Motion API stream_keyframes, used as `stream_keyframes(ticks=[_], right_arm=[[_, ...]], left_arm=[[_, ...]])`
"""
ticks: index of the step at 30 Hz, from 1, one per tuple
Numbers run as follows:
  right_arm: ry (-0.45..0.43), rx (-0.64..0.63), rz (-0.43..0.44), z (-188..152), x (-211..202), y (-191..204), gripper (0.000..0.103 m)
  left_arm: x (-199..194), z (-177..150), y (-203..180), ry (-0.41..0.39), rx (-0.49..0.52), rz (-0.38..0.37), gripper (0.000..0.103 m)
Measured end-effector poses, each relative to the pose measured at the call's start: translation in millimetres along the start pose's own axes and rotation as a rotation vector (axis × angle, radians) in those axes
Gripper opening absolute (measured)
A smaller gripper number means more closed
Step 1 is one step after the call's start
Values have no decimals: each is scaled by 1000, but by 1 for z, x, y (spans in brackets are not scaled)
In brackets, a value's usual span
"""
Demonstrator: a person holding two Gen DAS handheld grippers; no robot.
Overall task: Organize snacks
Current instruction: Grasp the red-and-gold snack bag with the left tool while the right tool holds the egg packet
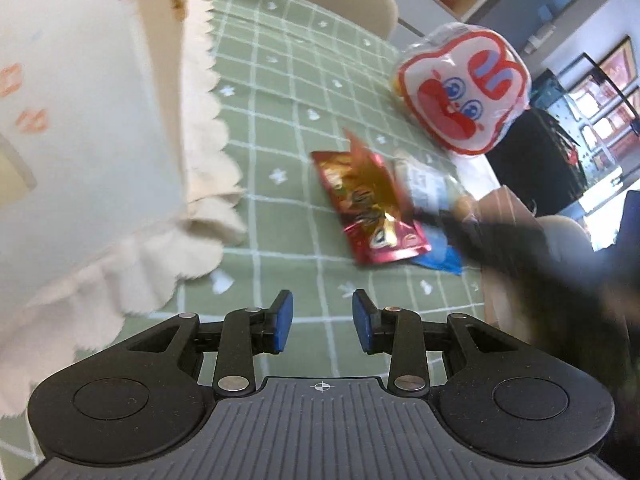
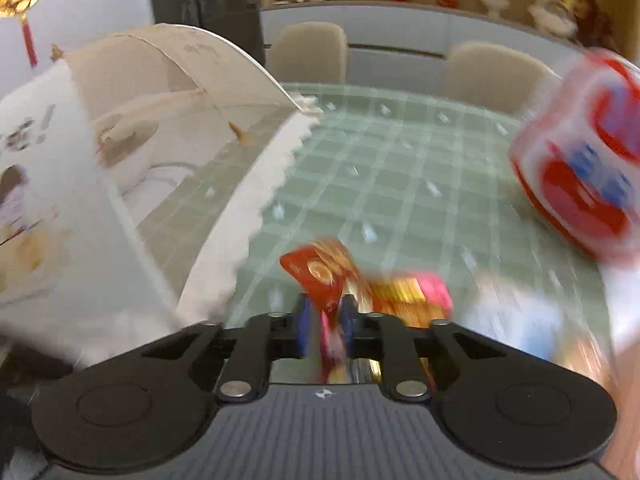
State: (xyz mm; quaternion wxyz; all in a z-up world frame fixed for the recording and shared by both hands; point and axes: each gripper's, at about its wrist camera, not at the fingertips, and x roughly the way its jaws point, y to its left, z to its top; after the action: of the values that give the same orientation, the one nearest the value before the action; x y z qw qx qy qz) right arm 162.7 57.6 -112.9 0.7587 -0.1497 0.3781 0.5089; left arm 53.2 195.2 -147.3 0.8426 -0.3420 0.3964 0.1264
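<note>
Left wrist view: left gripper point(image 1: 322, 322) partly open, nothing between blue pads, above green checked tablecloth point(image 1: 280, 92). Red-gold snack packet point(image 1: 370, 210) ahead, slightly right; frilled mesh food cover point(image 1: 92, 128) to left.

Right wrist view (blurred): right gripper point(image 2: 326, 330) clamped on red-gold snack packet point(image 2: 320, 276); round red-white bag point(image 2: 580, 176) far right.

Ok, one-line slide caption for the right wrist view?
Right gripper shut on a red snack packet above the green checked tablecloth.
</note>
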Motion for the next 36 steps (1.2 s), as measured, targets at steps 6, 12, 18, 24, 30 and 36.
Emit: stream_keyframes(ticks=[6, 12, 18, 24, 30, 36], right_arm=[[54, 69, -137, -78, -66, -18, 4], [13, 201, -189, -110, -89, -33, 65], [-54, 219, -98, -90, -61, -7, 69], [6, 203, -7, -56, 11, 13, 74], [29, 132, -24, -54, 21, 22, 52], [62, 213, -15, -89, -26, -5, 39]], left_arm=[[23, 28, -26, -4, 55, -47, 37], [56, 73, -40, -75, 143, 44, 37], [105, 87, -31, -25, 121, 66, 37], [97, 75, -37, -20, 213, 104, 37], [78, 62, -39, -5, 278, 177, 37], [74, 48, -51, 15, 292, 133, 37]])
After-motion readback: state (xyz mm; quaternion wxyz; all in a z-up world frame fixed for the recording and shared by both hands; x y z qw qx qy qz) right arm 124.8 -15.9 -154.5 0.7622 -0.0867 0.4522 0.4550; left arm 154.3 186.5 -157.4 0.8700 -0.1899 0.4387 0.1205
